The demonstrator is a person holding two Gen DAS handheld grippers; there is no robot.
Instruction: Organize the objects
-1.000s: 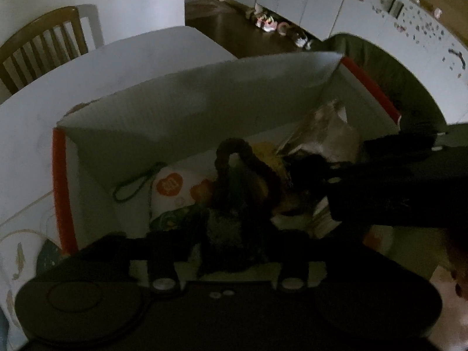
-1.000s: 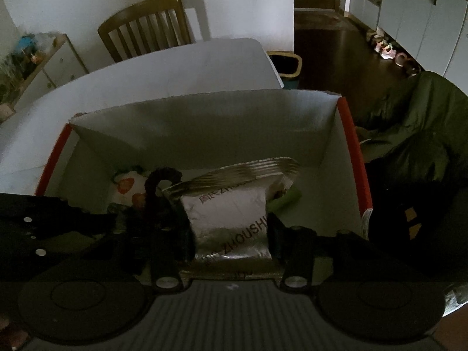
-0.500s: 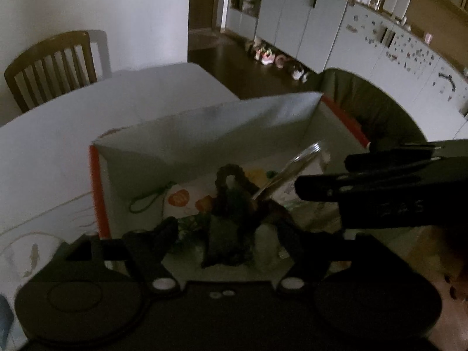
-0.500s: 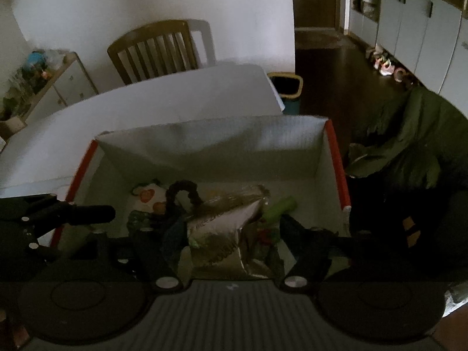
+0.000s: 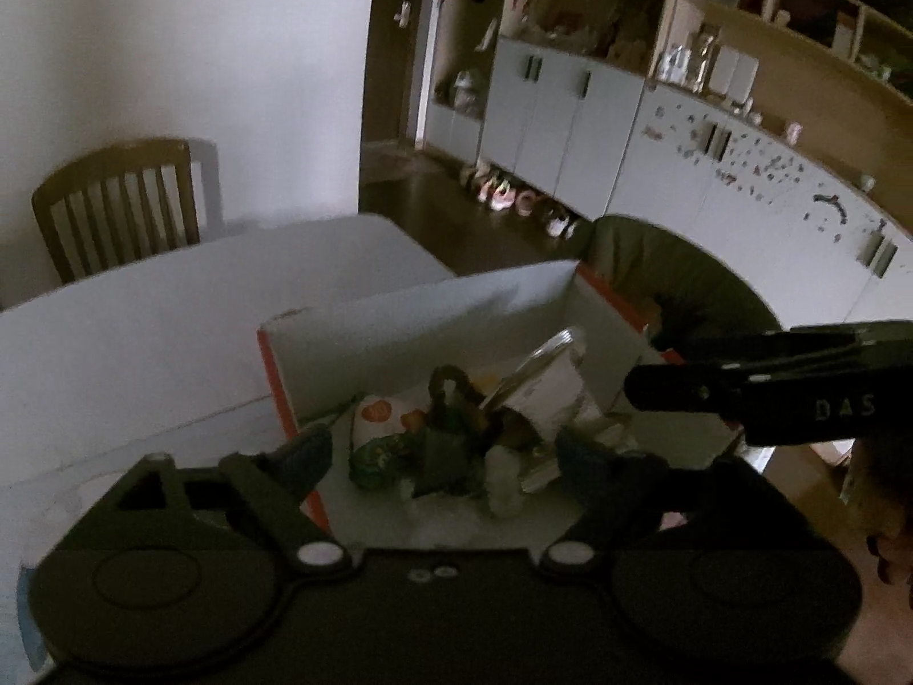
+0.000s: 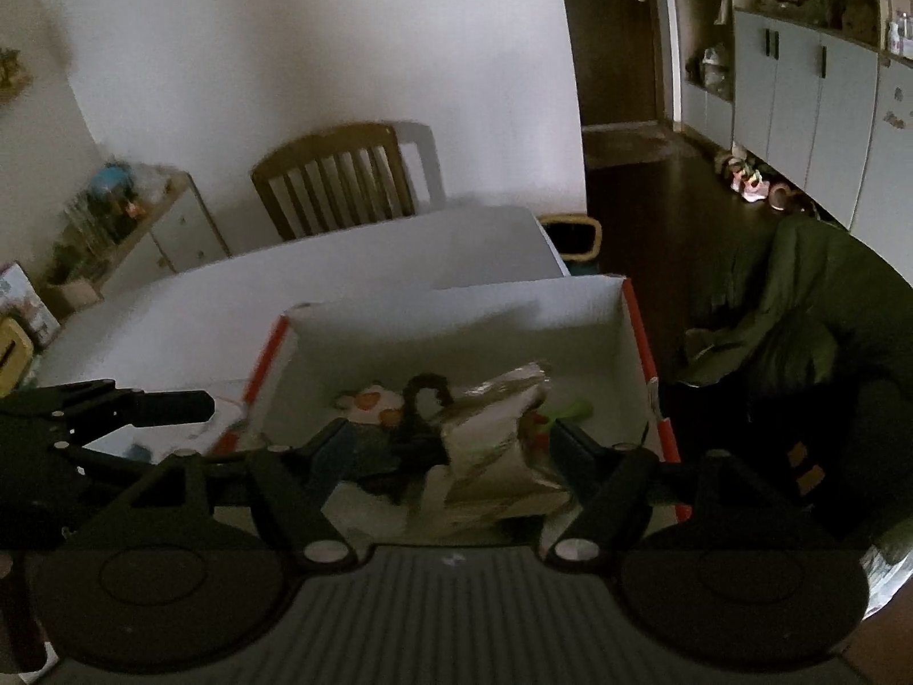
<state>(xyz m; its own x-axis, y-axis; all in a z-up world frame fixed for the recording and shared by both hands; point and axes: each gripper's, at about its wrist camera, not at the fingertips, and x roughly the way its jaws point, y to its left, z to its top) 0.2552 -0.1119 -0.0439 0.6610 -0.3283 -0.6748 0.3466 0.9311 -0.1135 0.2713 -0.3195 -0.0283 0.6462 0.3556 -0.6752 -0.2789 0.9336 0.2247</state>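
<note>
The left gripper [image 5: 442, 448] was held released above the near rim of the box [image 6: 639, 337], nothing being gripped. The box, white inside with orange edges, was set at the right edge of the counter [image 6: 354, 285]. Within it, from left to right, were seen a white pouch with orange marks [image 6: 368, 405], a dark looped item [image 6: 425, 394], a silver foil bag [image 6: 502, 434] and a green piece [image 6: 568, 412]. The right gripper [image 6: 448, 445] was likewise spread wide and empty, above the foil bag.
</note>
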